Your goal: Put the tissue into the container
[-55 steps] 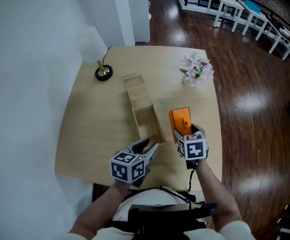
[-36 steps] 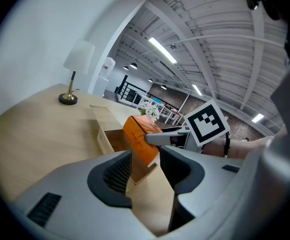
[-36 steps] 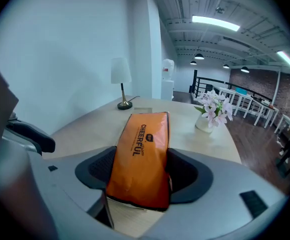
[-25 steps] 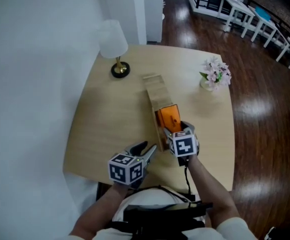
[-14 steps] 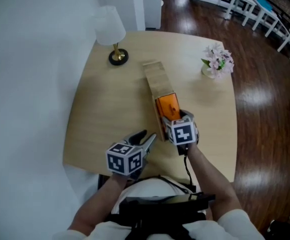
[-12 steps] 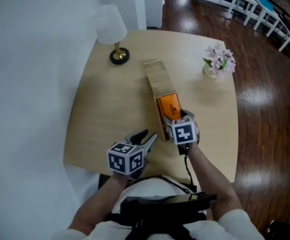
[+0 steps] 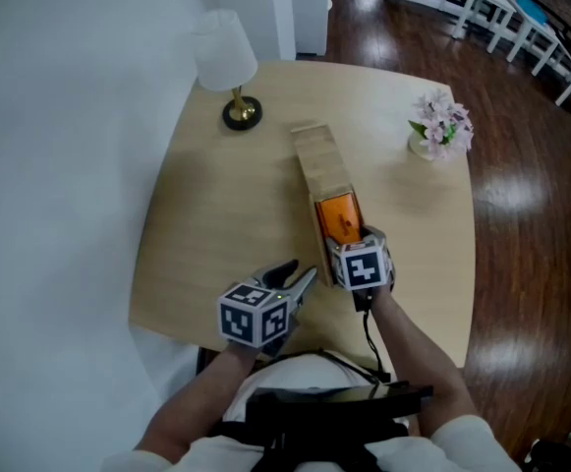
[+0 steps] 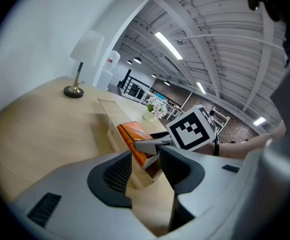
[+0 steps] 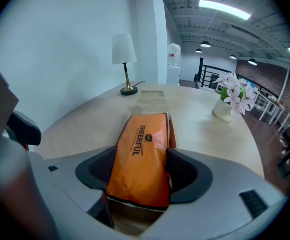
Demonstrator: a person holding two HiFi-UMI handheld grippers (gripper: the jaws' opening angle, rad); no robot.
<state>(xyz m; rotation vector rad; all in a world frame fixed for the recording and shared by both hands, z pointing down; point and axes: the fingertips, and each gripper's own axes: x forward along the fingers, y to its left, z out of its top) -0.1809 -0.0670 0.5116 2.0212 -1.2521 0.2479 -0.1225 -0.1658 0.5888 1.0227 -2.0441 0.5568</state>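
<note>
My right gripper (image 9: 143,170) clamps the orange tissue pack (image 9: 144,149) by its sides, over the open near end of the long wooden container (image 7: 321,165) at the head view's centre. My left gripper (image 8: 145,167) hangs lower centre, jaws apart and empty

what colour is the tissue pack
The tissue pack is orange with black lettering; right gripper view shows it best.
</note>
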